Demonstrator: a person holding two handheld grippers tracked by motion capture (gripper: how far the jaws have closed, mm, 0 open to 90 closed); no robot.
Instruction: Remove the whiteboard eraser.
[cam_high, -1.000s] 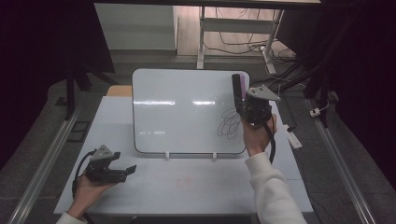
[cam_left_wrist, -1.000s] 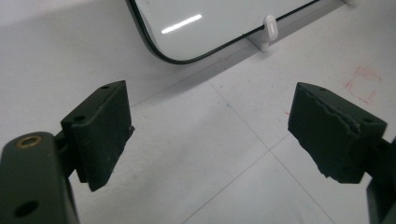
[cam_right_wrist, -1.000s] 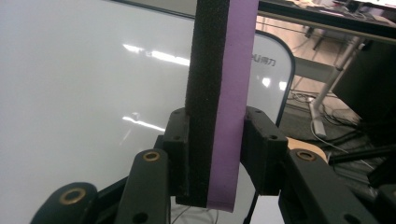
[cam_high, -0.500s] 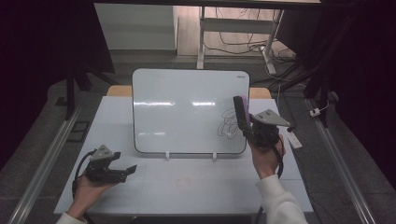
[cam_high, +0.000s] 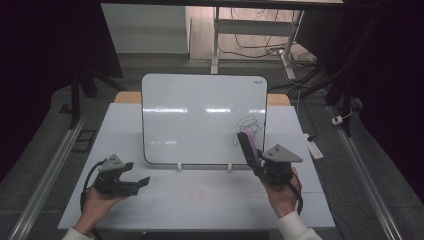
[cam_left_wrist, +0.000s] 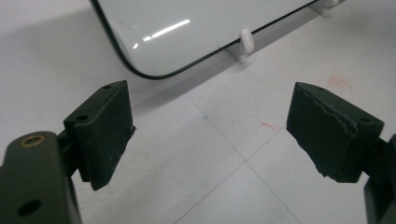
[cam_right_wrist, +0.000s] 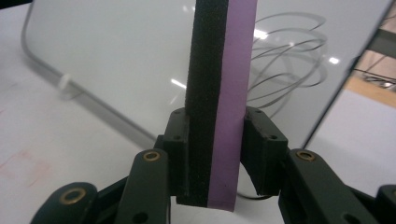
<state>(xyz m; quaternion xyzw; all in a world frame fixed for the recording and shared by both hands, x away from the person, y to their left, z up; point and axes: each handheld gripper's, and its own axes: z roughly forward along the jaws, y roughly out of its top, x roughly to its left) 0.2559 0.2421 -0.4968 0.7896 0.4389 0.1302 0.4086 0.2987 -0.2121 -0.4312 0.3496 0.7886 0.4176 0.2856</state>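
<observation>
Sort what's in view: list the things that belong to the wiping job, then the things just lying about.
In the job:
- eraser, black felt and purple back, clamped in the right tongs
- whiteboard
- scribble on the whiteboard

Lying about:
- left tongs, open over the table
- white power strip off the table's right edge

Left hand (cam_high: 97, 202) low at the near-left of the high view, palm up under the left gripper (cam_high: 141, 181), which lies roughly level and points right; its jaws stand wide apart with nothing between them, pads clearly separated in the left gripper view (cam_left_wrist: 210, 135). Right hand (cam_high: 281, 192) at the near-right, forearm and light sleeve coming in from the bottom edge, wrist straight. Right gripper (cam_high: 248, 150) tilts up and away from the person, leaning left; its jaws are closed tight in the right gripper view (cam_right_wrist: 215, 154).
</observation>
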